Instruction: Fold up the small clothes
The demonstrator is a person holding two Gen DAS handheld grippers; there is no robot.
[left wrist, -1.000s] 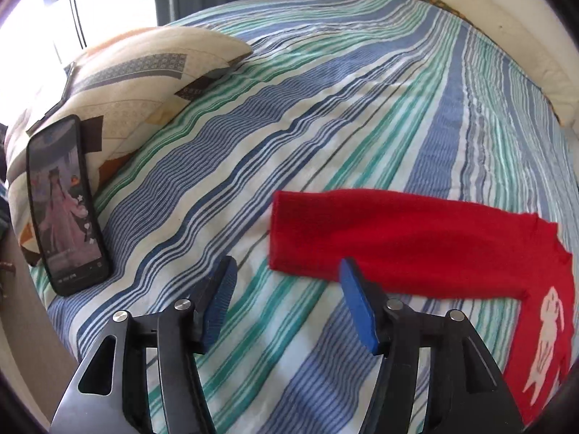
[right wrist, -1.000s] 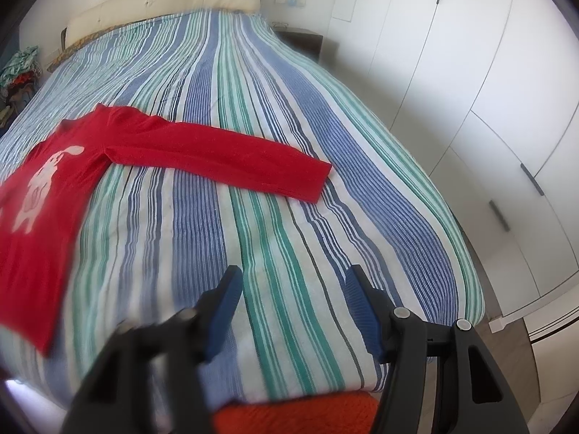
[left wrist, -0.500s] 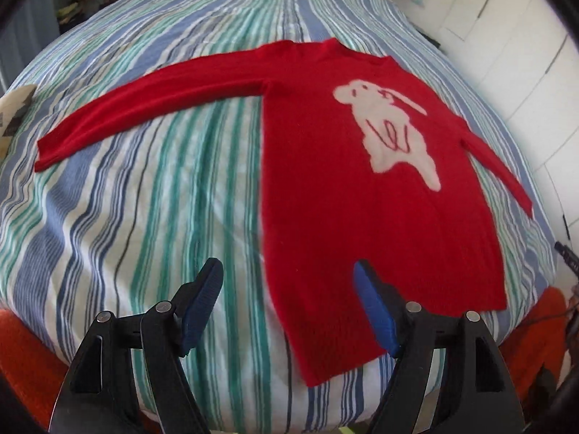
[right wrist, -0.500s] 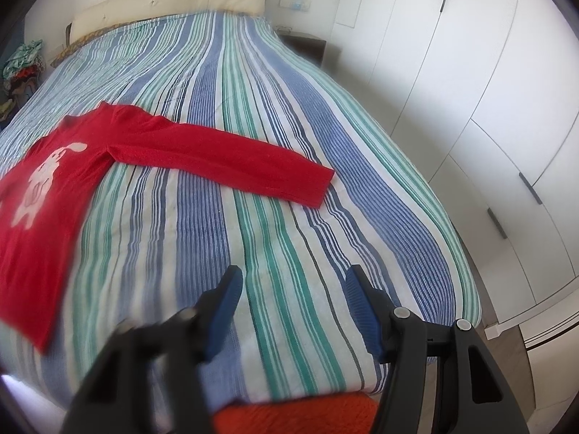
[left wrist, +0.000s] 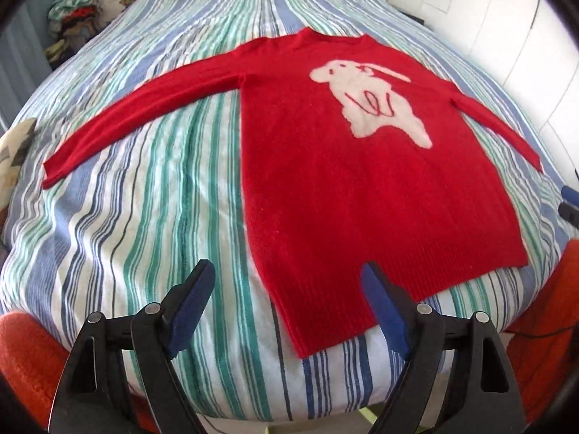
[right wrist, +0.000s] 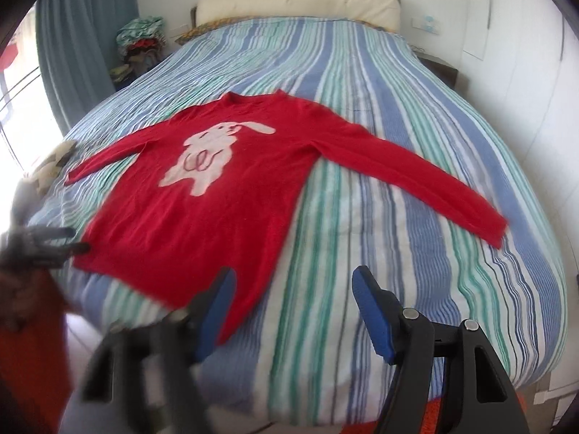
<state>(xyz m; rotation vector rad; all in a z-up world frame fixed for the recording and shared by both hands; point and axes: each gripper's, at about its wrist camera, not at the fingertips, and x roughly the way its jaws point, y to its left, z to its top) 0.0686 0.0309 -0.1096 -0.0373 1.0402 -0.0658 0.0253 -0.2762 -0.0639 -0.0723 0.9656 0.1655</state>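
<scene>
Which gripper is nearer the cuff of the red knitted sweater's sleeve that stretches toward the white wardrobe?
Right. The right gripper hovers by the hem corner below that cuff; the left gripper hovers at the hem's opposite corner.

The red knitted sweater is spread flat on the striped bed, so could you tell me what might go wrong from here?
1. The red knitted sweater has its hem at the striped bed's near edge; a tug might slide it off.
2. Both sleeves lie spread wide, so a one-sided pull may skew the fold.
3. The open left gripper might pinch the sheet too.
</scene>
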